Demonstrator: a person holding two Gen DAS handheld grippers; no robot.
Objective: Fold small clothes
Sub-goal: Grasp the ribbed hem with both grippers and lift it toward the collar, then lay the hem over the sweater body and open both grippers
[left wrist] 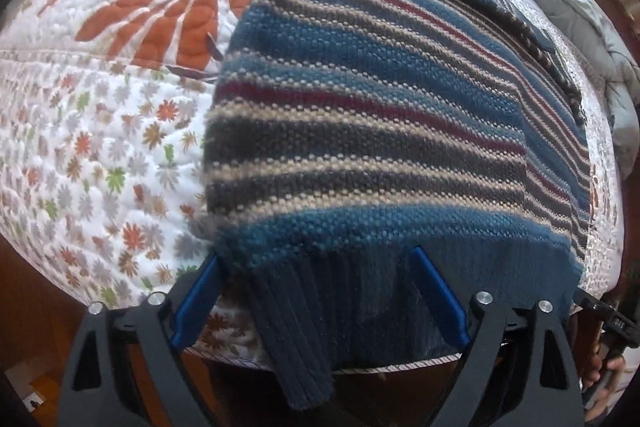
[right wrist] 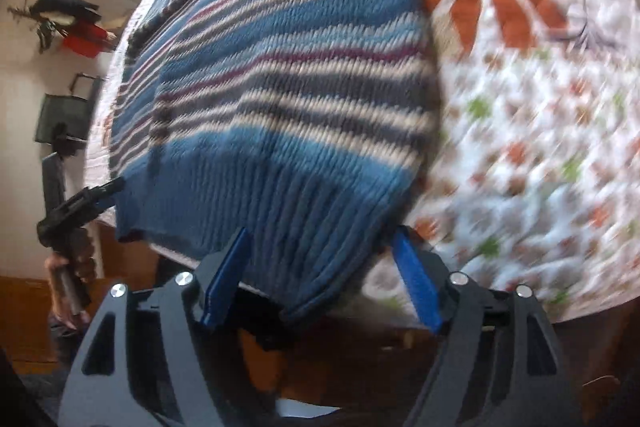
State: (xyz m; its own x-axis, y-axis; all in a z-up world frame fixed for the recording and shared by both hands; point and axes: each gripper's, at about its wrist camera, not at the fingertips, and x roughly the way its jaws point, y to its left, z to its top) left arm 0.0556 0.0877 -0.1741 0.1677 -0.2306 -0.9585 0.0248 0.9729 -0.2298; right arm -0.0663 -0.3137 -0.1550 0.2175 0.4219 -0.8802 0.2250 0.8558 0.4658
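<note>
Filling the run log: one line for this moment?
stage: hem approach | left gripper: open at striped sweater hem | right gripper: open at hem | surface: floral quilt

Striped sweater (right wrist: 280,87) hem between spread hand-held gripper (right wrist: 320,247) fingers.

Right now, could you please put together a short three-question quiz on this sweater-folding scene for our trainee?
1. True or false: the left gripper is clamped shut on the striped sweater.
2. What lies under the sweater? A) wooden table B) floral quilt C) bare floor
3. Which part of the sweater hangs over the bed edge between the right gripper fingers?

Key: 1 false, its jaws stand open; 2 B; 3 the dark blue ribbed hem.
</note>
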